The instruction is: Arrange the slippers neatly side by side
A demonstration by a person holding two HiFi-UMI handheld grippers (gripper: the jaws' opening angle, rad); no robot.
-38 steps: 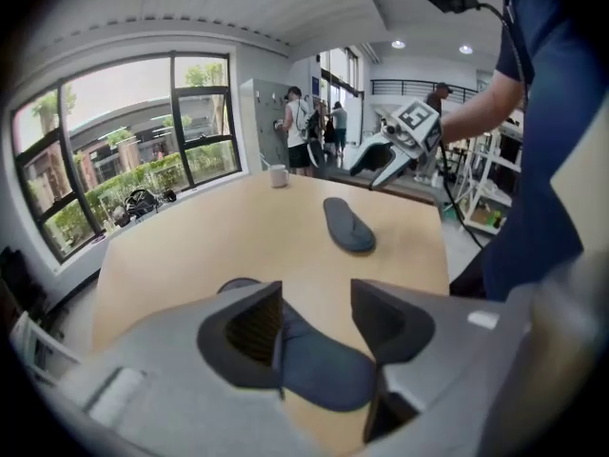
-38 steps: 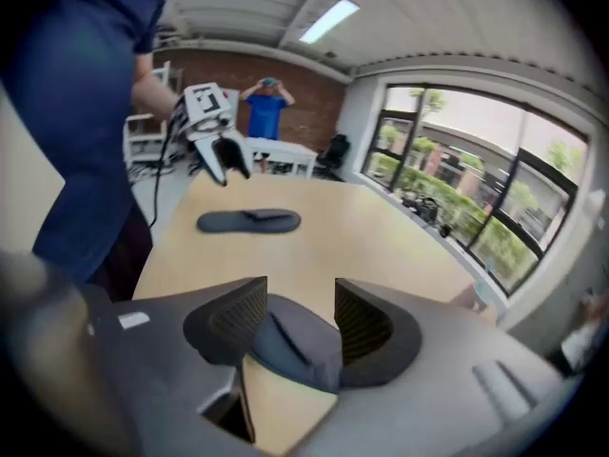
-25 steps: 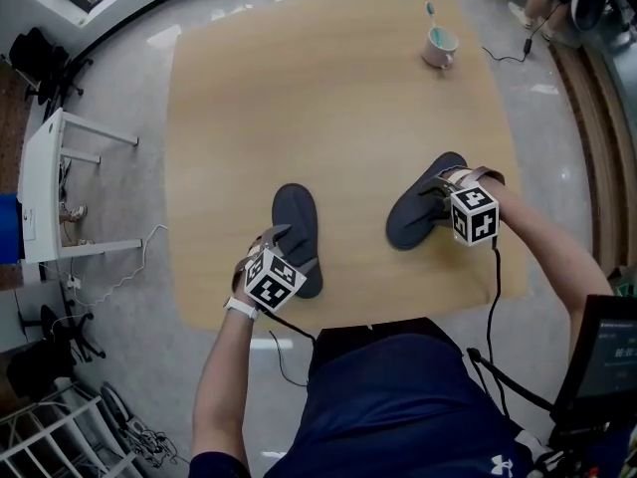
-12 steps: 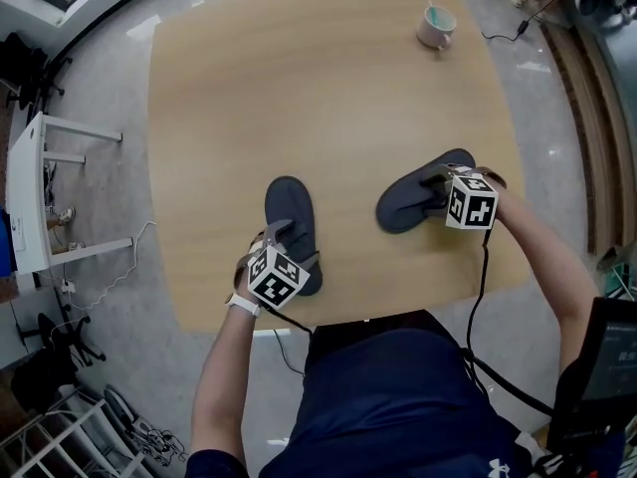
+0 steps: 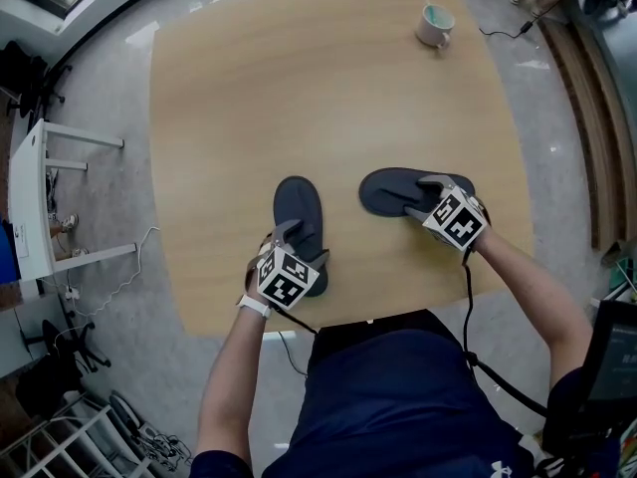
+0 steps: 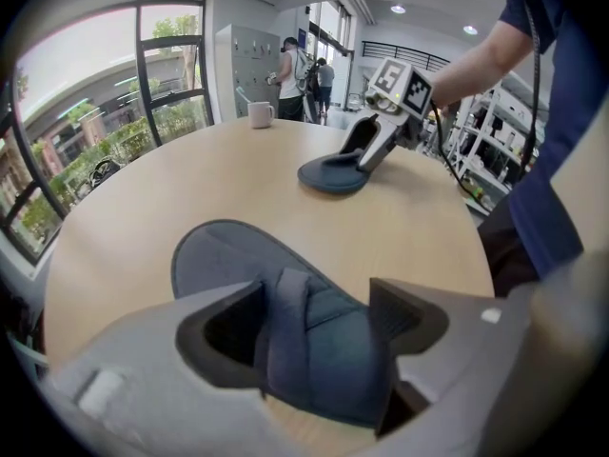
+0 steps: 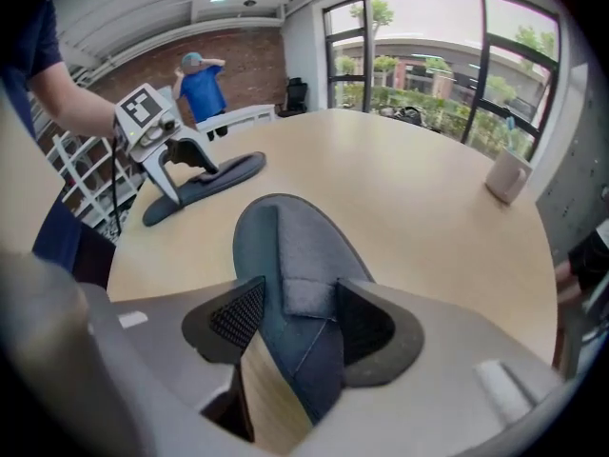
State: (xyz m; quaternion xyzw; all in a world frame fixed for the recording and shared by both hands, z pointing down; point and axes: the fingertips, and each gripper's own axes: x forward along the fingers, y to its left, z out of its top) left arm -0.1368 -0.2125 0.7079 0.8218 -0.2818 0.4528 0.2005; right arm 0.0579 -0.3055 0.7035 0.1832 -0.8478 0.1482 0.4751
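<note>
Two dark blue slippers lie on the round wooden table (image 5: 249,98). The left slipper (image 5: 298,212) points away from me, and my left gripper (image 5: 295,247) is shut across its strap (image 6: 285,327) near the heel. To its right, the right slipper (image 5: 393,189) lies almost crosswise with its toe toward the left one. My right gripper (image 5: 430,199) is shut on that slipper's strap (image 7: 304,288). In the right gripper view its heel end is tipped up off the table (image 7: 266,388). A hand-wide gap separates the two slippers.
A white mug (image 5: 435,26) with a toothbrush stands at the table's far right. A white desk (image 5: 30,197) and cables sit on the floor to the left. The table's near edge runs just behind both grippers. People stand far off in both gripper views.
My right gripper has swung the right slipper from a diagonal to nearly crosswise, bringing its toe closer to the left slipper. The left gripper and its slipper have barely shifted.
</note>
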